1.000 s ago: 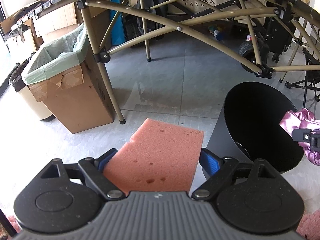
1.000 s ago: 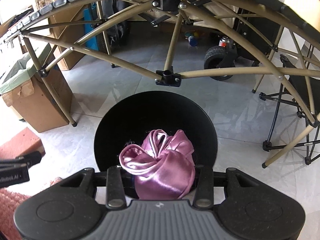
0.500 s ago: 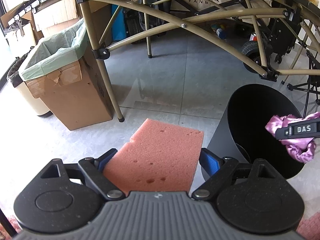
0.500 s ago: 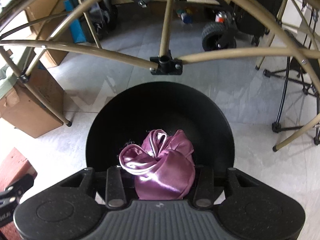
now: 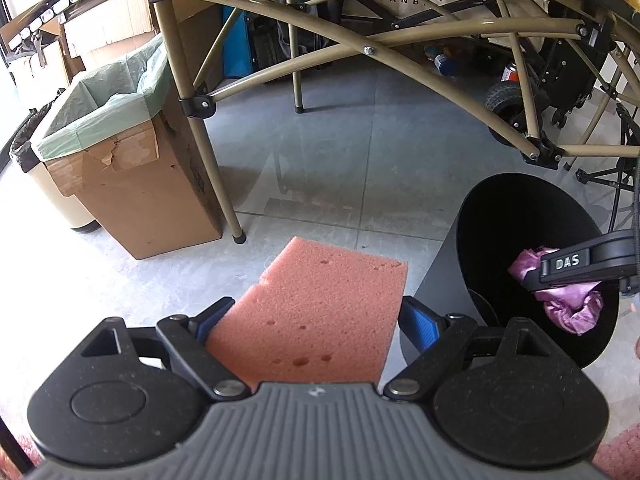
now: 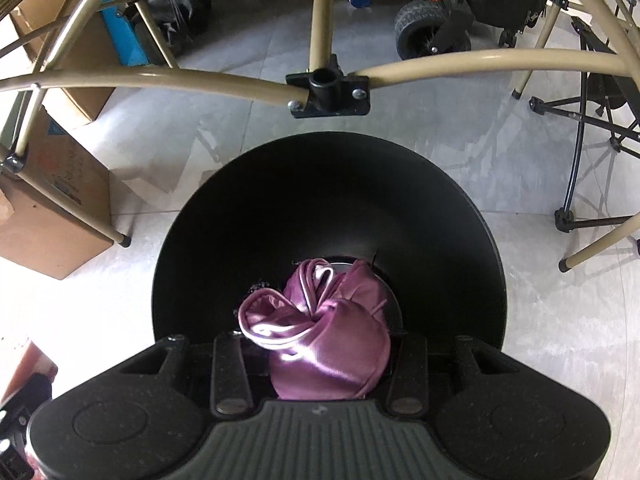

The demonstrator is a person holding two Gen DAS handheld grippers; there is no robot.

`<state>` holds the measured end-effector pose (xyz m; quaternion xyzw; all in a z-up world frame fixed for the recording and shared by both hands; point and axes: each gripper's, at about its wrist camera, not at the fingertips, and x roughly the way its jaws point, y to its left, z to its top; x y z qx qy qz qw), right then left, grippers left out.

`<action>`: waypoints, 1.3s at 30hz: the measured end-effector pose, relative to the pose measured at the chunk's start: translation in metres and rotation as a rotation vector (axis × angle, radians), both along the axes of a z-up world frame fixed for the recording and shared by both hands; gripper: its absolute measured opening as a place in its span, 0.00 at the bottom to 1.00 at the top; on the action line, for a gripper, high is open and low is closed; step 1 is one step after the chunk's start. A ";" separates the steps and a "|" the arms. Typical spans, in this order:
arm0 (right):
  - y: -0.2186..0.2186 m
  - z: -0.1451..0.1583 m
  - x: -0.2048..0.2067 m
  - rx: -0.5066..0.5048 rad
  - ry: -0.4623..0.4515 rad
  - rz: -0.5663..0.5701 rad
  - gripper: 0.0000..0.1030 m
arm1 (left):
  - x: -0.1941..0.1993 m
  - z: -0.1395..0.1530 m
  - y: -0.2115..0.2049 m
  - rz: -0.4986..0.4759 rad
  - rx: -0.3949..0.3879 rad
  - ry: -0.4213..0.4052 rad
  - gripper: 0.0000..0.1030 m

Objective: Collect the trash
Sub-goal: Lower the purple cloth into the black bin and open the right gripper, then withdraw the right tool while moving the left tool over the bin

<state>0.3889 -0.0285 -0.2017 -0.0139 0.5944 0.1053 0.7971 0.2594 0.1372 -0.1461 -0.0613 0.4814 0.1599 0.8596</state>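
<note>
Right gripper [image 6: 320, 344] clamps the purple satin cloth [image 6: 324, 332] over the black bin [image 6: 440, 216] mouth; release only once it's well inside the rim. Left gripper [image 5: 308, 320], nearer left, grips the pink sponge [image 5: 316, 312], waiting beside the bin.

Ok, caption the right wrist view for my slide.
Right gripper holds a crumpled purple satin cloth over the open black bin.

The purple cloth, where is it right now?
The purple cloth is clamped in the right gripper, hanging over the open mouth of the black bin; in the left wrist view it shows at the far right.
</note>
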 end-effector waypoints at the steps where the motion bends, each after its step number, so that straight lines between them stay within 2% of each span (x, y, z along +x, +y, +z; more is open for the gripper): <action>1: 0.001 0.000 0.001 0.001 0.003 0.001 0.39 | 0.000 0.001 0.000 -0.002 -0.002 -0.003 0.86; 5: 0.002 -0.002 0.003 -0.001 0.013 0.007 0.40 | 0.001 0.003 -0.003 -0.010 0.002 -0.011 0.86; 9: 0.002 -0.004 0.003 0.009 0.031 0.011 0.48 | 0.002 0.002 -0.002 -0.005 0.000 -0.008 0.86; 10: 0.002 -0.004 0.003 0.013 0.035 0.007 0.53 | 0.002 0.003 -0.001 -0.004 -0.001 -0.009 0.86; 12: 0.003 -0.003 0.003 -0.009 0.028 0.005 0.80 | 0.001 0.003 -0.001 -0.005 0.000 -0.011 0.86; 14: 0.005 -0.002 0.003 -0.025 0.017 0.006 0.93 | 0.001 0.004 -0.001 -0.007 -0.001 -0.015 0.86; 19: 0.005 0.001 0.003 -0.024 0.007 0.000 0.97 | -0.001 0.005 -0.001 -0.007 -0.003 -0.022 0.86; 39: -0.004 0.018 -0.003 0.003 -0.034 0.007 0.97 | -0.003 0.020 -0.016 -0.046 -0.003 -0.052 0.86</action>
